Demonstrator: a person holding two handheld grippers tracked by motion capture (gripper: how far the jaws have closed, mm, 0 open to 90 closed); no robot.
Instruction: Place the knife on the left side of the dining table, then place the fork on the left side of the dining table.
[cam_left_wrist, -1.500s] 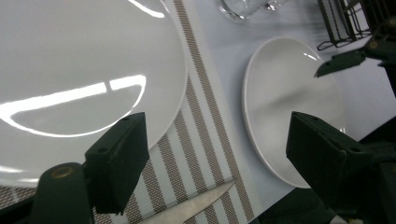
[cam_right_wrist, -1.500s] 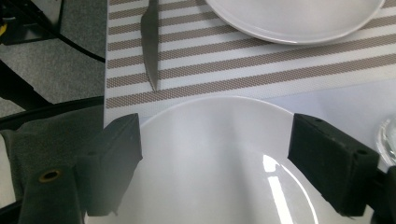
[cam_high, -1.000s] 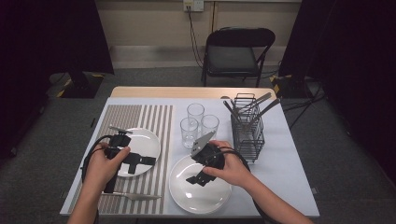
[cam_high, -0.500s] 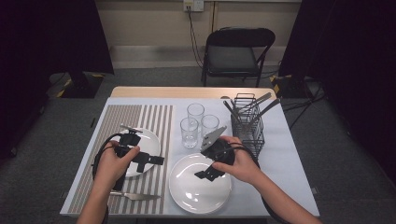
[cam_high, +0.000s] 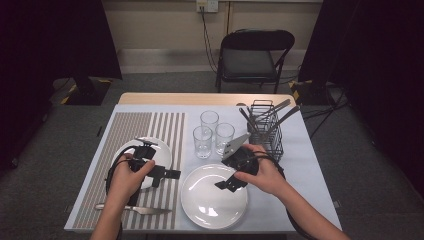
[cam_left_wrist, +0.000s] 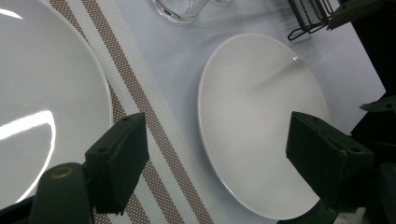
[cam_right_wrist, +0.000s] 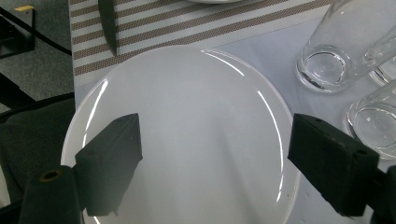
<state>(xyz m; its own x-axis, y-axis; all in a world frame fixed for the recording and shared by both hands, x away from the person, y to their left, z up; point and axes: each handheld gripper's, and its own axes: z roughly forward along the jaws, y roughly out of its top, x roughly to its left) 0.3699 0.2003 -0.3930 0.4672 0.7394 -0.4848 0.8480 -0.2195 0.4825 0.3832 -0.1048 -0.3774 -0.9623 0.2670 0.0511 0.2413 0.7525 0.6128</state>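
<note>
My left gripper (cam_high: 169, 174) hovers open over the right edge of a small white plate (cam_high: 159, 151) on the striped placemat (cam_high: 122, 132). Its own view (cam_left_wrist: 219, 158) has that plate (cam_left_wrist: 46, 102) at the left and a larger white plate (cam_left_wrist: 261, 126) between the jaws. My right gripper (cam_high: 227, 183) is open with nothing held, just above the larger plate (cam_high: 212, 210). Its view (cam_right_wrist: 219, 168) looks down on this plate (cam_right_wrist: 187, 116).
Three empty glasses (cam_high: 202, 142) (cam_right_wrist: 327, 60) stand behind the larger plate. A black wire cutlery basket (cam_high: 266, 131) with utensils is to their right. A knife (cam_high: 132, 209) (cam_right_wrist: 108, 23) lies on the placemat near the front edge. A chair (cam_high: 252, 57) stands beyond the table.
Both hands have shifted rightward. The left gripper crossed its small plate toward the larger one; the right gripper moved over the larger plate's upper right part. Both stayed open.
</note>
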